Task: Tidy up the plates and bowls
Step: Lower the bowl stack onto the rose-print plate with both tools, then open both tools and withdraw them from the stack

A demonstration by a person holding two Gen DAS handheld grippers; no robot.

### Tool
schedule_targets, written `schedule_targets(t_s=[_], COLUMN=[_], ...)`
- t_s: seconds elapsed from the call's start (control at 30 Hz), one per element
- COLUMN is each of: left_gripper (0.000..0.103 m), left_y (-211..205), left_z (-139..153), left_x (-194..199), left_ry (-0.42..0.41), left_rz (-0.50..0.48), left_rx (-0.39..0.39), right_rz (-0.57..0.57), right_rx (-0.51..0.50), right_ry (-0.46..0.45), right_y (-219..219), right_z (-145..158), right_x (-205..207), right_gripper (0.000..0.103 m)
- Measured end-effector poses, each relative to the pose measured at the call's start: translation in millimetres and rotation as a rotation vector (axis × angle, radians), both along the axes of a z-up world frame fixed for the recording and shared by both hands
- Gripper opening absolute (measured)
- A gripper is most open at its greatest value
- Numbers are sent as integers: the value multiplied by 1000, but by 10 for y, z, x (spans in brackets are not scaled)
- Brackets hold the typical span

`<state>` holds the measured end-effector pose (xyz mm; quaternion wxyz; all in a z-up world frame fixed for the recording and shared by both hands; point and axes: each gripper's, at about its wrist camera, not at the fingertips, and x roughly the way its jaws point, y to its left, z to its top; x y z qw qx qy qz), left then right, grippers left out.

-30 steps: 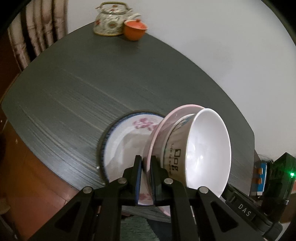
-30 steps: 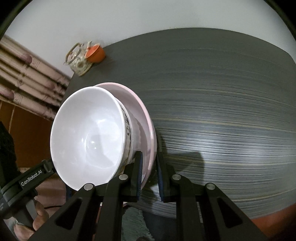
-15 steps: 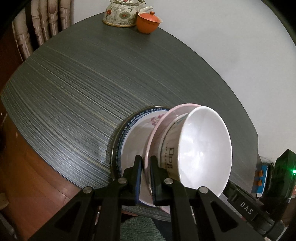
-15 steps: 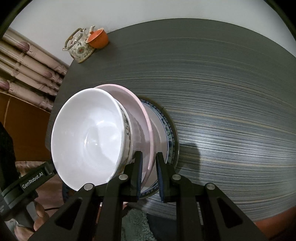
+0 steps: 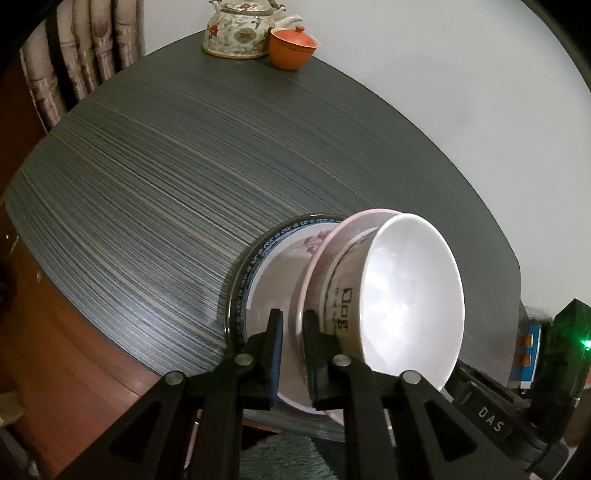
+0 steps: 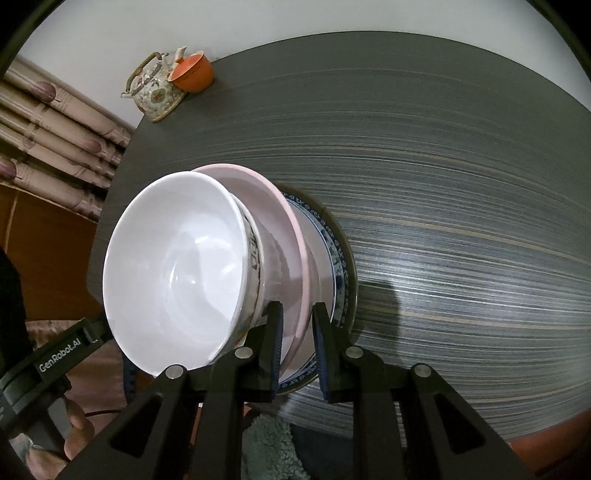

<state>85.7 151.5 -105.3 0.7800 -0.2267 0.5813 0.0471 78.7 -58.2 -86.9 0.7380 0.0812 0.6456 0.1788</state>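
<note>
Left claw (image 5: pixel 292 332): jaws opening, rim of pink plate (image 5: pixel 317 254) between them, a gap showing at the pads
Right claw (image 6: pixel 297 334): jaws opening, the opposite rim of the same plate between them, pads parting from it
White bowl (image 6: pixel 173 273): sits in the pink plate, between the two claws
Blue-rimmed plate (image 5: pixel 255 269): directly under the pink plate, on the dark table (image 6: pixel 443 184)
Teapot (image 5: pixel 240 31) and orange cup (image 5: pixel 291 46): touching, far ahead of both claws at the table's back edge

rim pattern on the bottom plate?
Blue-and-white patterned band on the bottom plate, inside a dark outer edge. Clearest in the right wrist view.
</note>
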Motion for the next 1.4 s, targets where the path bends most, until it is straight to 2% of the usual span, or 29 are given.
schedule_targets(t_s=[0.17,0.3,0.37,0.57,0.63,0.77,0.93,1.2,1.4], left_gripper=[25,37,40,47,54,56,57,57,57], left_y=[-24,-59,-86,-236,-283,-372,-453,-518,-563], left_z=[86,198,238,376,424,483,472,456,459], left_x=[-13,-56,-85,-224,-280,-380,-389,-447,-487], left_ry=[-16,-47,-56,-90,-103,-117,-113,-111,-109], left_rz=[-1,-15,-22,-45,-48,-49,-69,-95,-103], left_rx=[45,104,113,161,192,232,266,266,269], right_rz=[-2,-10,-5,-6,11,37,87,164,179], right_rx=[-38,-32,-27,-15,-16,-18,-14,-32,-45], right_ry=[-25,-37,-44,-75,-83,-101,-97,-141,-153], right_y=[-54,-117,-133,-206,-190,-164,-79,79,131], right_z=[8,36,54,139,163,181,132,167,175], right_x=[-33,-51,-62,-158,-205,-326,-441,-600,-634], right_gripper=[42,53,61,74,76,87,90,90,93])
